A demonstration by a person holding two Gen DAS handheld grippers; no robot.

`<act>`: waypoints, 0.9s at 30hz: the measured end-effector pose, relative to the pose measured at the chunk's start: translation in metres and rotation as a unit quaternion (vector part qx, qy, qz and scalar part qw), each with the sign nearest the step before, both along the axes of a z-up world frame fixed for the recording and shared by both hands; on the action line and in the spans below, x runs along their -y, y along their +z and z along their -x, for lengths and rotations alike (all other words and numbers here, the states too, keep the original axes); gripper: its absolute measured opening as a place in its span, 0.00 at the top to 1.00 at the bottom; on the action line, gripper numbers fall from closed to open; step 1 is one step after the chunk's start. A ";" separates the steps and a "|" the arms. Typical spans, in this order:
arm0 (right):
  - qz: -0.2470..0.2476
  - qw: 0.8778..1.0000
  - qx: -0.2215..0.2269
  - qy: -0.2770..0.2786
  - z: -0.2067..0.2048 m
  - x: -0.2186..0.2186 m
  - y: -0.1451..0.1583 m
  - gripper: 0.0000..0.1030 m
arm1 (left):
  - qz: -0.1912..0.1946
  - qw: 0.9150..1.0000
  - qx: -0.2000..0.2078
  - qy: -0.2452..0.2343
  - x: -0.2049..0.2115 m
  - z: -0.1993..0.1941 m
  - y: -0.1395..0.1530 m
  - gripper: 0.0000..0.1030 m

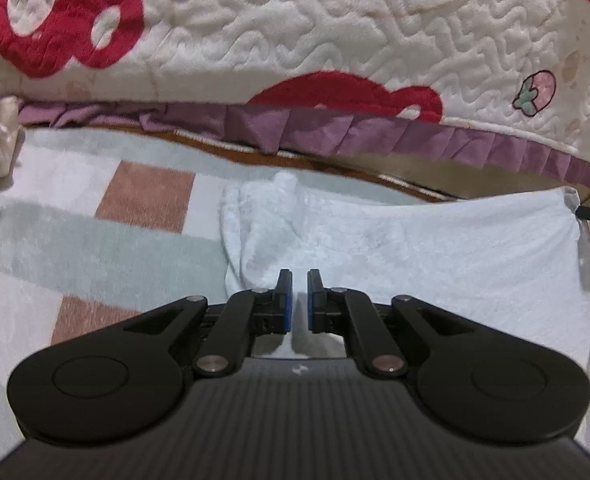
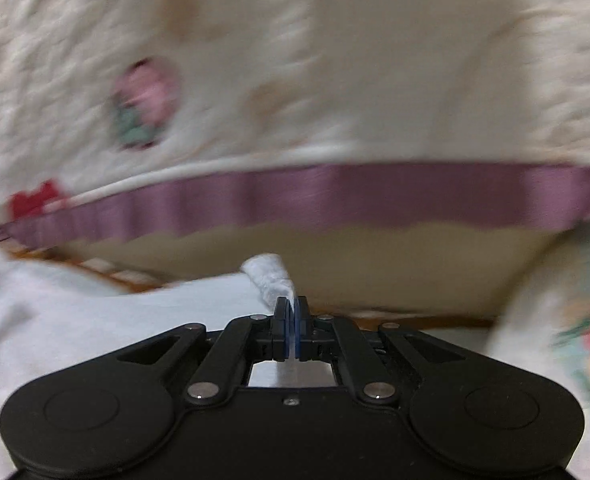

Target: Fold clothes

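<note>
A white fluffy cloth point(image 1: 435, 248) lies spread on a checked mat, bunched into a ridge at its left end. My left gripper point(image 1: 299, 280) hovers low over the cloth's near left part, its blue pads a small gap apart with nothing between them. In the right wrist view, my right gripper point(image 2: 291, 306) is shut on a corner of the same white cloth point(image 2: 269, 276), which sticks up past the fingertips. The rest of the cloth point(image 2: 107, 308) stretches away to the left of that gripper. This view is blurred by motion.
A checked mat point(image 1: 95, 232) of pale green, white and brown squares lies under the cloth. Behind it hangs a cream quilt point(image 1: 315, 28) with red shapes and a purple frill point(image 1: 415, 136). Floral fabric point(image 2: 583, 344) sits at the right.
</note>
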State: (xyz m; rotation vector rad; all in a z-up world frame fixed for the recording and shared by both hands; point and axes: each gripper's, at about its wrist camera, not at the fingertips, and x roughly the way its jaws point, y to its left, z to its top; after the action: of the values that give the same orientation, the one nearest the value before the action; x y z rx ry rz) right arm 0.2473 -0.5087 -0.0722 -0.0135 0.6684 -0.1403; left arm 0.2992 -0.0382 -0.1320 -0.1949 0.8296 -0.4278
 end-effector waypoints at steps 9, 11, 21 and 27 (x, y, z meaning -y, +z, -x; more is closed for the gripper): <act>0.050 0.996 -0.063 -0.027 -0.028 0.038 -0.026 0.98 | -0.005 0.994 0.024 -0.109 0.055 0.000 0.019 0.58; 0.047 0.996 -0.064 -0.028 -0.030 0.039 -0.031 0.98 | -0.003 0.992 0.014 -0.126 0.078 -0.013 0.020 0.56; 0.003 0.996 -0.074 -0.046 -0.033 0.053 -0.055 0.98 | -0.077 0.985 -0.026 -0.154 0.167 -0.060 -0.006 0.82; -0.047 0.996 -0.059 -0.056 -0.026 0.064 -0.057 0.97 | -0.147 0.969 0.095 -0.173 0.177 -0.031 0.000 0.99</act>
State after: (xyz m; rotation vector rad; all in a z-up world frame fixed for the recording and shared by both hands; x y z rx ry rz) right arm 0.2736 -0.5728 -0.1289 0.1064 0.7935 -0.2167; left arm 0.3301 -0.2149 -0.1318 0.2681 0.7289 -0.6336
